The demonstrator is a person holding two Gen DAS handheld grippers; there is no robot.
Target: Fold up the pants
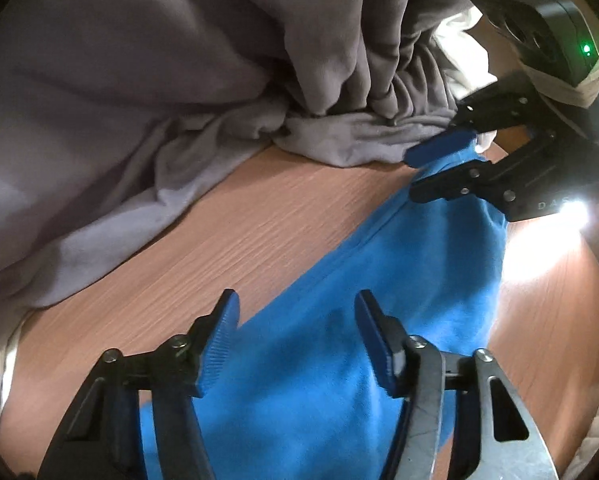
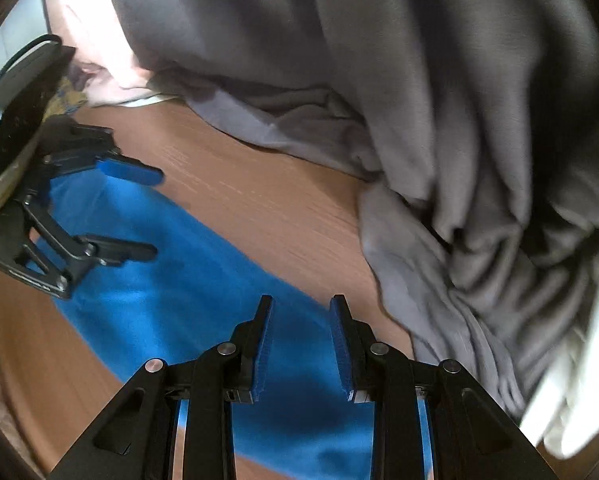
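Left gripper [image 1: 295, 300] nearest in its own view: blue pads spread wide, nothing between them, hovering over the blue pants [image 1: 339, 320]. Pants lie flat on the wooden table [image 1: 219, 232] as a long strip running diagonally away from the camera. Far end of that strip reaches the right gripper [image 1: 415, 174], which sits just beside the edge of a grey garment pile [image 1: 179, 60]; its jaws stand apart with blue fabric lying between and under them, no clamp visible. A white cloth [image 1: 459, 48] peeks out behind the grey pile near that gripper.

Right wrist view agrees: right gripper [image 2: 301, 304] fingers parted, empty, directly above the blue pants [image 2: 171, 300]. Further along the strip, left gripper [image 2: 155, 216] is spread too, over the other end. Bare table [image 2: 279, 216] separates pants from the grey garment pile [image 2: 419, 120], which fills the far side and right. White cloth [image 2: 571, 380] at the right edge, blurred.
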